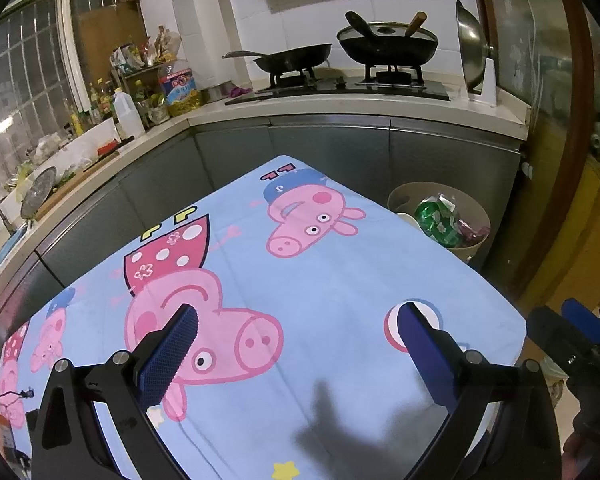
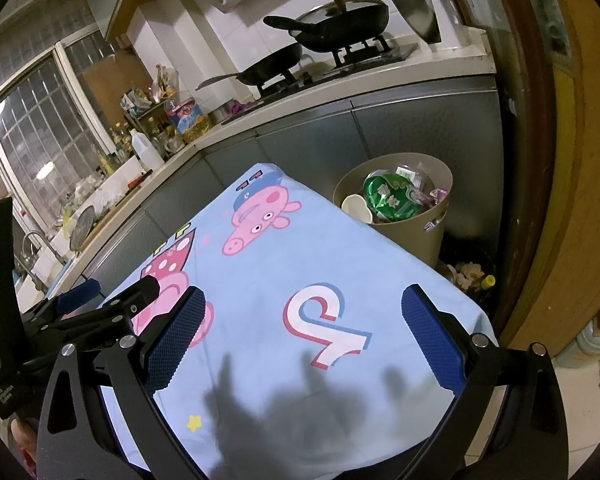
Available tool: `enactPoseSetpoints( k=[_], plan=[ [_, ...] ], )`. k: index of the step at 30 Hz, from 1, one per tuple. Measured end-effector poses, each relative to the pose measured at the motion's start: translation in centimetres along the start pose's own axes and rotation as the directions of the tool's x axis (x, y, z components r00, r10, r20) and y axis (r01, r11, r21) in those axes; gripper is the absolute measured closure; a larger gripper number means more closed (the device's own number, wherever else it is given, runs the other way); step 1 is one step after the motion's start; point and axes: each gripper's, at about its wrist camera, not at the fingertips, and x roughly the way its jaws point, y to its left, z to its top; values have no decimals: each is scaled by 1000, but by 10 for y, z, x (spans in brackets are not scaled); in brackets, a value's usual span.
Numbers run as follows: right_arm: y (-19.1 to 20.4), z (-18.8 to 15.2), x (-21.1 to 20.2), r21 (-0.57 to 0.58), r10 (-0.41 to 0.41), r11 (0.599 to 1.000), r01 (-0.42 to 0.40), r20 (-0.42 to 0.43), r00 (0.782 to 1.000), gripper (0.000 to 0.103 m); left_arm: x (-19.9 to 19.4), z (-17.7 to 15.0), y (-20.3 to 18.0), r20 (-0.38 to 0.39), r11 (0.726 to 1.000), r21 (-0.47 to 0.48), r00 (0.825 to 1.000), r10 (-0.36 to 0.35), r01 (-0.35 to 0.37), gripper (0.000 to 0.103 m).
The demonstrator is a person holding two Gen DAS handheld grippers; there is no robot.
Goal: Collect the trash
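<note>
My left gripper (image 1: 300, 344) is open over a table with a light blue cartoon-pig cloth (image 1: 340, 280), nothing between its blue pads. My right gripper (image 2: 304, 332) is open too, over the same cloth (image 2: 340, 260), and empty. A beige trash bin (image 2: 428, 236) stands on the floor past the table's far right corner. It holds a green packet (image 2: 392, 196), a white paper cup (image 2: 358, 206) and pink wrappers. In the left wrist view the bin (image 1: 408, 196) and green packet (image 1: 436, 216) show partly behind the table edge. I see no loose trash on the cloth.
A kitchen counter (image 1: 340, 108) with grey cabinets runs behind the table, bearing a stove with two black pans (image 1: 388, 44) and several bottles. A wooden door frame (image 2: 540, 160) rises at the right. A yellow-capped bottle (image 2: 488, 280) lies on the floor by the bin.
</note>
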Motion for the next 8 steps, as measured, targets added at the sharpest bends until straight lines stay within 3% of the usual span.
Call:
enactPoseSetpoints(
  k=[8],
  plan=[
    [4,-8,2,4,2,1000,-2,-14,1000,5,4,0,-3,-21,1000,-5,1000,-6,6,4]
  ],
)
